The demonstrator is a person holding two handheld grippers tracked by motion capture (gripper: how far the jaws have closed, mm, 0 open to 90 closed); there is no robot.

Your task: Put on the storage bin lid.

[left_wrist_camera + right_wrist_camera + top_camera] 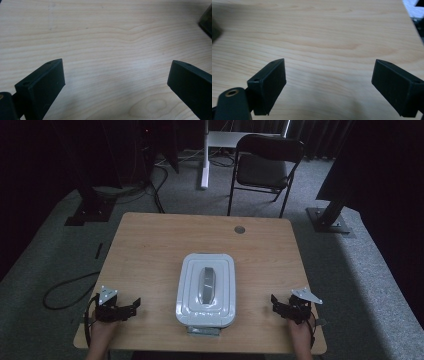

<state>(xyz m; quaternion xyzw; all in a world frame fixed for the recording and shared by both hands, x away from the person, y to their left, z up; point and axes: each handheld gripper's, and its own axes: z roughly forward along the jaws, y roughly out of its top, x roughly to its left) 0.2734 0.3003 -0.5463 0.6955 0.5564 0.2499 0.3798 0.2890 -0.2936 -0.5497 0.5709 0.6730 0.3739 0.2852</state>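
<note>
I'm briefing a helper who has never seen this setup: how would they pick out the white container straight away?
Start from the wooden table in the high view. Near the middle of its near half, between the left claw and the right claw, sits the white container. It is a rounded white rectangular box with a grey handle along its closed lid, and both open claws rest apart from it.

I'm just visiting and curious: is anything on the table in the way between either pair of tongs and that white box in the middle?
Nothing visible. The left tongs and right tongs sit open on either side of the white box, with bare table between each and the box.
</note>
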